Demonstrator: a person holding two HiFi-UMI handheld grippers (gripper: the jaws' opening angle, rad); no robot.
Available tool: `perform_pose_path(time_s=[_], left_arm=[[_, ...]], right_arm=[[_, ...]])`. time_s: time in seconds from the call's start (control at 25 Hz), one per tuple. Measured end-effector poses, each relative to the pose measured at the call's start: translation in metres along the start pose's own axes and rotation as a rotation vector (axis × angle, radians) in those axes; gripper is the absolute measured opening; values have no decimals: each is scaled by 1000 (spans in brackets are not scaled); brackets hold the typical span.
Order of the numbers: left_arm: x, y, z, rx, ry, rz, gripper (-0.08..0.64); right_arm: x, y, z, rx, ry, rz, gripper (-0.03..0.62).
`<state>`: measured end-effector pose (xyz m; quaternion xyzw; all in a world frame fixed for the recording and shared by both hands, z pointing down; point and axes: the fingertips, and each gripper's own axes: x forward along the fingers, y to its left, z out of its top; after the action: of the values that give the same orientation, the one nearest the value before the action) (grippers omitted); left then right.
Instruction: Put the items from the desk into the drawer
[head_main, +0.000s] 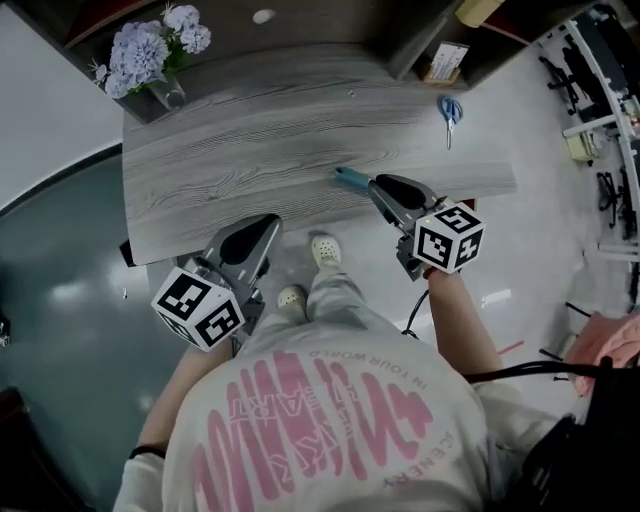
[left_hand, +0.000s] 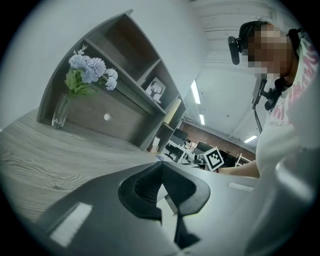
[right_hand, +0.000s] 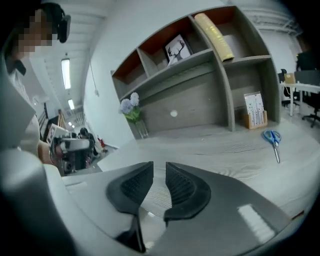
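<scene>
Head view: right gripper (head_main: 377, 184), slightly parted, partly hides teal item (head_main: 348, 178); left gripper (head_main: 271, 223) closed.

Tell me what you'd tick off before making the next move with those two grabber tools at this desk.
1. Right gripper ready to grab: ok. Its jaws stand apart with nothing between them.
2. Left gripper free: ok. Its jaws are together and hold nothing.
3. Drawer open to take items: not ok. Its front sits closed.
4. Desk emptied: not ok. The scissors and a teal item lie on it.
5. Teal item lined up with the right jaws: cannot tell. It lies just past the tip in the head view and is absent from the right gripper view.
</scene>
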<state>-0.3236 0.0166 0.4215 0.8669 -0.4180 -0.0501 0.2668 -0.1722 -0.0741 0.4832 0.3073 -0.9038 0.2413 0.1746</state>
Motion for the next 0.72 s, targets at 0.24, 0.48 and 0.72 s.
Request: perform_pose_path(time_s=[0.24, 0.48, 0.72], left_arm=[[28, 0, -11, -29, 41, -13, 20], [45, 9, -18, -65, 65, 6, 20], [67, 11, -18, -78, 79, 0, 20]], right_arm=[[33, -28, -32, -199, 251, -33, 161], [48, -43, -54, -348, 406, 2, 194], [60, -47, -67, -424, 485, 68, 199]])
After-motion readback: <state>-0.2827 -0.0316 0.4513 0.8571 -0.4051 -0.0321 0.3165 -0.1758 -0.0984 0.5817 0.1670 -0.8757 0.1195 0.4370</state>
